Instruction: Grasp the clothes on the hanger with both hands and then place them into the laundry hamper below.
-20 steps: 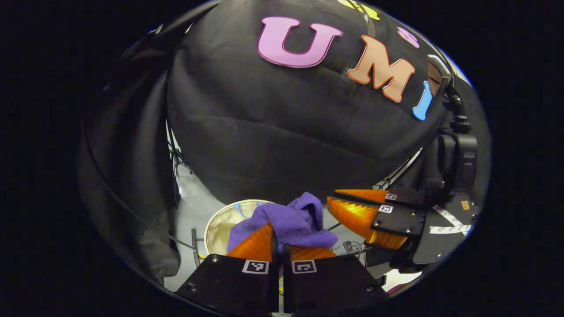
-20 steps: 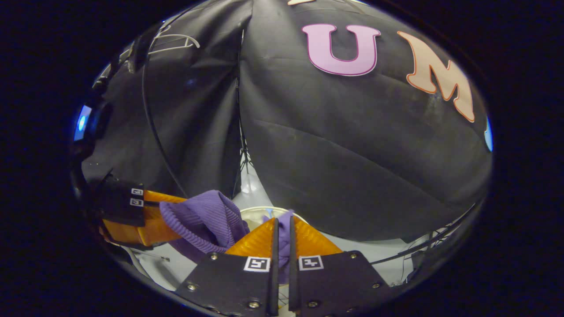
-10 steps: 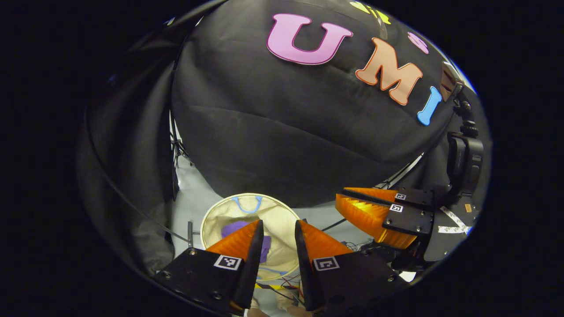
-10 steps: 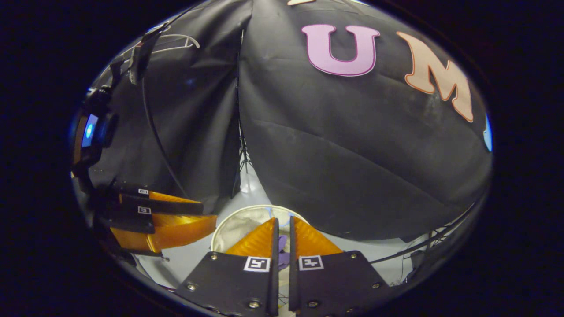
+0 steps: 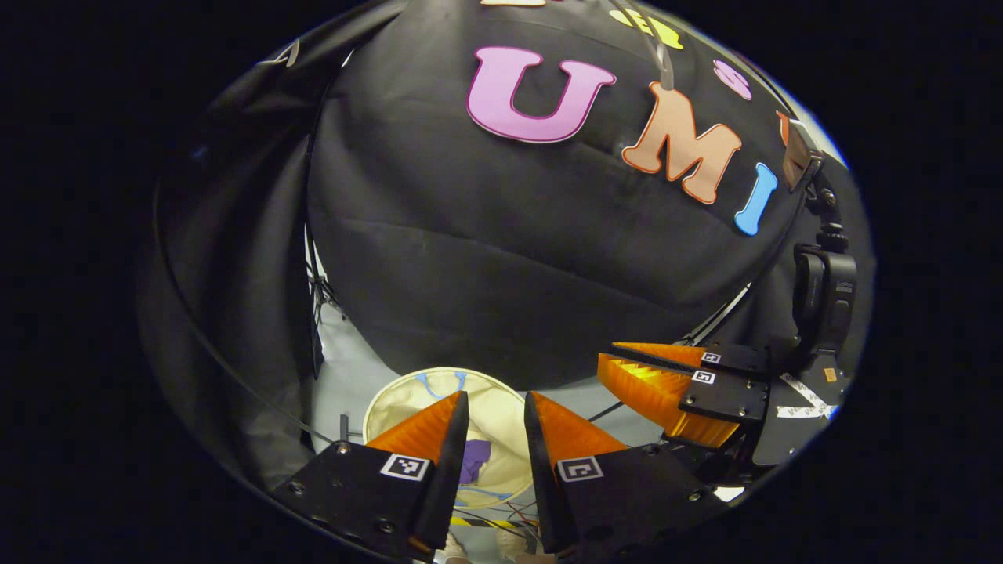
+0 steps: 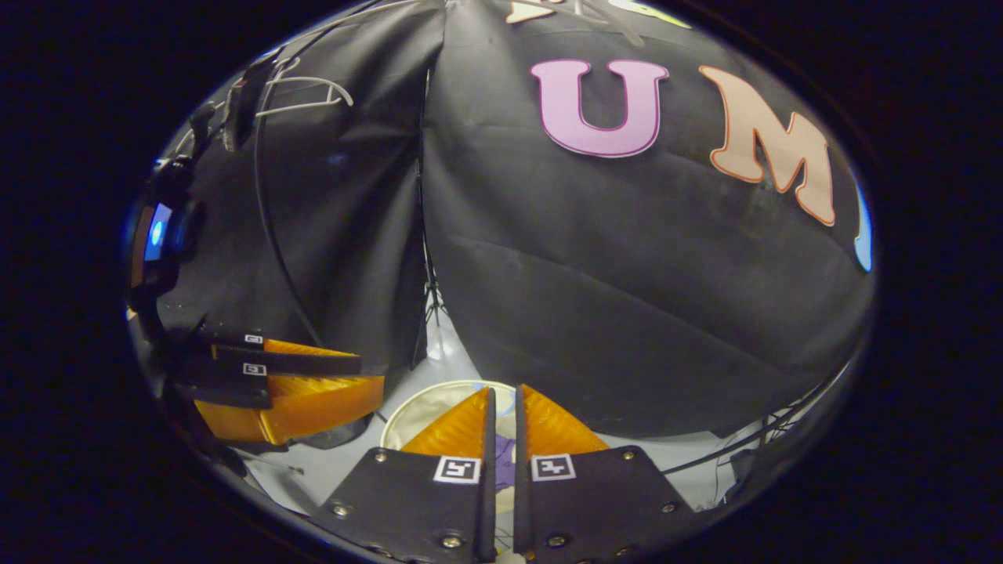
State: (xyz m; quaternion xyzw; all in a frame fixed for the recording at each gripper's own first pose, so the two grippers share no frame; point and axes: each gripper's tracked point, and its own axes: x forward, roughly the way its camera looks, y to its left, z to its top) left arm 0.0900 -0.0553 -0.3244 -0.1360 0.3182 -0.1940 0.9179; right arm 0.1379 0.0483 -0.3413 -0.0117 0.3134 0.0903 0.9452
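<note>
The left tongs (image 5: 494, 407) are held wide apart, and nothing is gripped between the two fingers. They are held above the laundry hamper (image 5: 501, 407), which is seen through the gap between them. The right tongs (image 6: 501, 403) are almost closed, with only a thin slit left between the fingers, and nothing is pinched in them. They are also held above the hamper (image 6: 427, 403).

In the left gripper view, the right tongs (image 5: 607, 359) are seen to the right of the hamper and higher up. In the right gripper view, the left tongs (image 6: 372, 376) are seen to the left of the hamper, with their fingers spread.

The purple clothes (image 5: 475, 456) are found inside the hamper, lying in a small heap at the bottom. In the right gripper view, a small piece of the purple clothes (image 6: 504, 458) is seen in the hamper through the slit between the fingers.

The hamper is round and cream, with a blue handle (image 5: 437, 384) at its far rim. It is set on a pale grey floor (image 5: 337, 376). Behind the hamper, the black cloth wall (image 5: 501, 258) is hung. Far above the hamper and to its left, a white hanger (image 6: 302, 90) is seen, bare.
</note>
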